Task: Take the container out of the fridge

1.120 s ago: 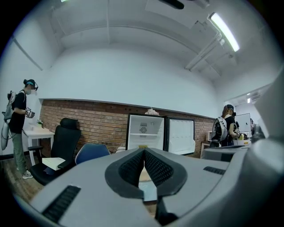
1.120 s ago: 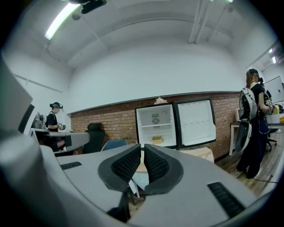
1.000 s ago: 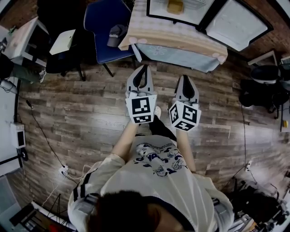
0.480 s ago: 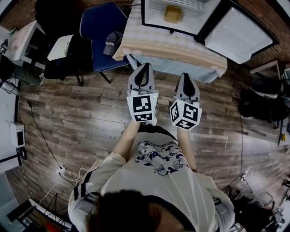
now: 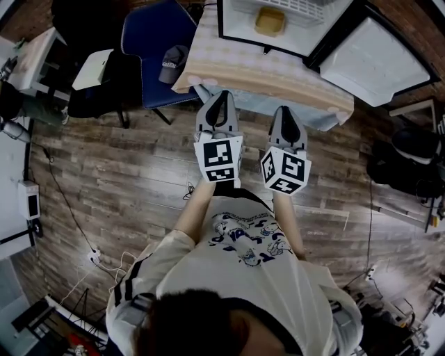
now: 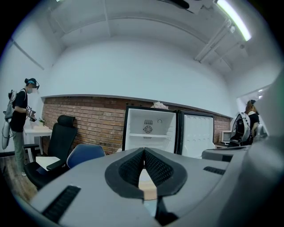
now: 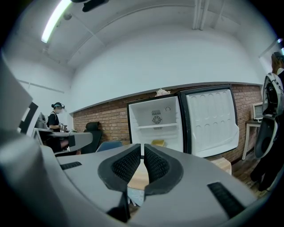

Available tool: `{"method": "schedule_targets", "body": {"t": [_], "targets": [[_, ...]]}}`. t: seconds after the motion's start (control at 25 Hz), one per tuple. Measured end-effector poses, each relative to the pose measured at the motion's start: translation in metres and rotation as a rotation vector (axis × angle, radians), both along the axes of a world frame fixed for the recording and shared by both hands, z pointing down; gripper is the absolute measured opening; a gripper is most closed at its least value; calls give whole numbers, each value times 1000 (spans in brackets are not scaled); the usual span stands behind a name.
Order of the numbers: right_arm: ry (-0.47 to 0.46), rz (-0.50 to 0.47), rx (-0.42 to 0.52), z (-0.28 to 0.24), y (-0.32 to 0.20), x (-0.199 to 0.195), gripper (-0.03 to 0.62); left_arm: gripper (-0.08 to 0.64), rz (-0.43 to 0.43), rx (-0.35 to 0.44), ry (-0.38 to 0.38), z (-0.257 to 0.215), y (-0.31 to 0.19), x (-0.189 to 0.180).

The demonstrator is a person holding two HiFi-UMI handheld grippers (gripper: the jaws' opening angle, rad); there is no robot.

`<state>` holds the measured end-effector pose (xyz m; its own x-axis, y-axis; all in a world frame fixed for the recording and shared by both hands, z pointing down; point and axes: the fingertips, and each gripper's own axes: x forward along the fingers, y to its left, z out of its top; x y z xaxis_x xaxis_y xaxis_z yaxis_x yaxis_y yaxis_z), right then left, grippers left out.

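A small yellow container (image 5: 270,21) sits inside the open white fridge (image 5: 240,17), which stands on a table with a checked cloth (image 5: 257,69). The fridge door (image 5: 375,62) is swung out to the right. In the right gripper view the container (image 7: 157,142) lies on the fridge floor under a shelf; in the left gripper view my own jaws hide it. My left gripper (image 5: 222,99) and right gripper (image 5: 286,112) are held side by side in front of the table's near edge, well short of the fridge. Both are shut, with nothing between the fingers.
A blue chair (image 5: 156,42) with a cap (image 5: 170,62) on it stands left of the table, and a black chair (image 5: 104,83) beyond it. Cables (image 5: 69,208) run over the wooden floor. Dark bags (image 5: 410,153) lie at the right. Other people (image 6: 20,111) stand in the room.
The table and fridge have slid lower and nearer in the head view, so more of the fridge's inside shows. Both grippers stay together, shut, and sit closer to the table's edge.
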<state>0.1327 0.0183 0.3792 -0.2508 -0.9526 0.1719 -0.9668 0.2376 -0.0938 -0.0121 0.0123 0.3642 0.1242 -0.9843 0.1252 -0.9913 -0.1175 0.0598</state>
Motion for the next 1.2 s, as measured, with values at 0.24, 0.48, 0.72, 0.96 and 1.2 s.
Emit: {"method": "schedule_targets", "body": {"t": [0.24, 0.48, 0.72, 0.96, 1.2], "targets": [[-1, 20, -7, 4, -33, 5, 43, 18, 15, -12, 12, 5, -37, 4], [-4, 47, -8, 7, -77, 8, 43, 18, 32, -17, 16, 9, -84, 7], [-7, 69, -17, 12, -133, 4, 43, 18, 50, -40, 19, 18, -137, 2], [-7, 78, -18, 8, -183, -1, 43, 18, 64, -49, 24, 16, -192, 2], [1, 84, -30, 10, -227, -2, 43, 18, 70, -82, 35, 26, -240, 3]]}}
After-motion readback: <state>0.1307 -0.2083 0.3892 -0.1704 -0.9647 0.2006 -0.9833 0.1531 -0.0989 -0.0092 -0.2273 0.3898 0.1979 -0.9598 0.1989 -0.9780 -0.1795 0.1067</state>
